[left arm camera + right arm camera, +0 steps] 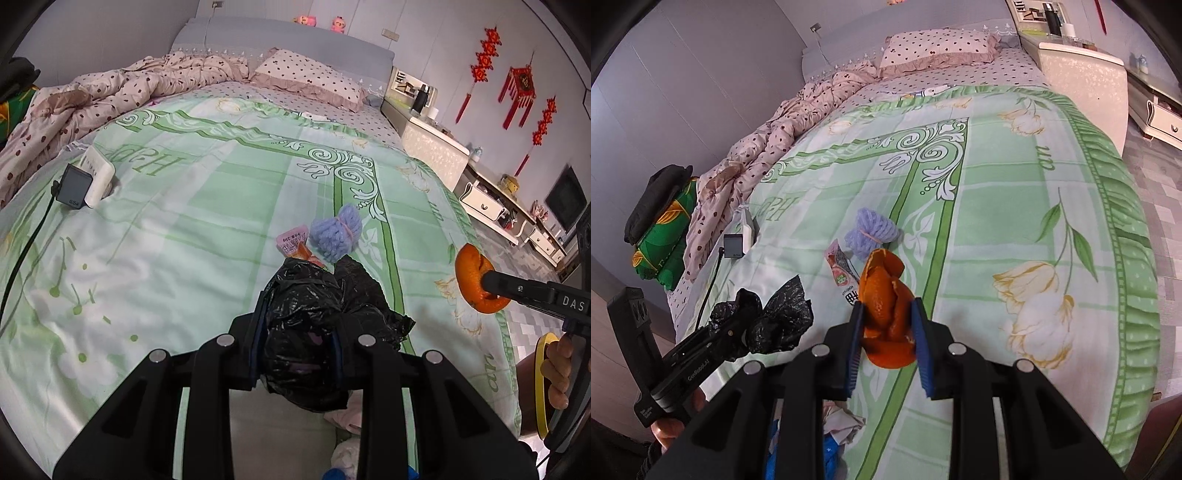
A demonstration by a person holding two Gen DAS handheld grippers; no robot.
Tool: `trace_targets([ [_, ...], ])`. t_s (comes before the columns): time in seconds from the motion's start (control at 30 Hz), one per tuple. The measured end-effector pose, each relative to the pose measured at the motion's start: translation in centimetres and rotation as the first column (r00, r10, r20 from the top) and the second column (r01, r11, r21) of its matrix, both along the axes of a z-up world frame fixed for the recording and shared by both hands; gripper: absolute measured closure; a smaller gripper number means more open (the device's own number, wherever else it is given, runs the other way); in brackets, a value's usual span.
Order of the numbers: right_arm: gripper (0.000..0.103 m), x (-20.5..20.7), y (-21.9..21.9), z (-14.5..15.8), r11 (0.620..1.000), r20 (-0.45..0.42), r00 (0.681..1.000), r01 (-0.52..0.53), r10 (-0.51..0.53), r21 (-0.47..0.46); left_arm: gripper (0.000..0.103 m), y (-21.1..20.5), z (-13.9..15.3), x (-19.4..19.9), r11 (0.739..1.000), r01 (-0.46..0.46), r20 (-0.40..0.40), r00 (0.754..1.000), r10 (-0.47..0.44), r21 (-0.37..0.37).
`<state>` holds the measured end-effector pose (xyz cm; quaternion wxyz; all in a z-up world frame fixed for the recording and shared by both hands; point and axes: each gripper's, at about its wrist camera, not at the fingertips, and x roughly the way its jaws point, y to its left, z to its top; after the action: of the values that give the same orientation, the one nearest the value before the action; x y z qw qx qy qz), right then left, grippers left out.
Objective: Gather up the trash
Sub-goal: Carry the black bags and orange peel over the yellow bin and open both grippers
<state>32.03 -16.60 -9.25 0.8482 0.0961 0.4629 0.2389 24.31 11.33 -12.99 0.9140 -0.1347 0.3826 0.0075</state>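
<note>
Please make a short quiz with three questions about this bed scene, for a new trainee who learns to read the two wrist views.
1. True or false: the left tool holds a crumpled black plastic bag.
2. What does the right tool grip? A) the purple yarn bundle B) an orange peel C) the charger
3. Fill in: the purple yarn bundle lies on the green ______ beside a pink snack wrapper.

Key
1. True; the bag sits between both pads.
2. B; the orange peel is pinched between the blue pads.
3. bedcover
</note>
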Motion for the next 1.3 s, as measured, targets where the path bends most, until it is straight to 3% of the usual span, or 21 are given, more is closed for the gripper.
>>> trace_targets([
  [0.33,0.079,-5.0,-5.4,5.7,0.998,0.108,0.993,0.049,-0.052,0.028,0.076,-3.1,6.9,-3.6,0.999,0.033,0.110,0.993,-0.035,0.020],
  [0.63,0.079,-9.2,-11.3,10.4,0.991,0.202,0.971,0.113,-0.127,0.079,0.076,-9.0,12.4,-6.4,0.992,0.127,0.204,0.971,-0.127,0.010],
  [0.97,0.079,-13.3,-19.1,14.8,0.970,0.286,0.928,0.216,-0.240,0.113,0.076,-18.7,17.6,-8.5,0.961,0.274,0.273,0.921,-0.277,0.051],
  [1.3,0.079,-17.1,-27.0,16.8,0.929,0.321,0.872,0.349,-0.369,0.120,0.076,-28.9,20.1,-10.0,0.904,0.423,0.290,0.859,-0.421,0.061],
])
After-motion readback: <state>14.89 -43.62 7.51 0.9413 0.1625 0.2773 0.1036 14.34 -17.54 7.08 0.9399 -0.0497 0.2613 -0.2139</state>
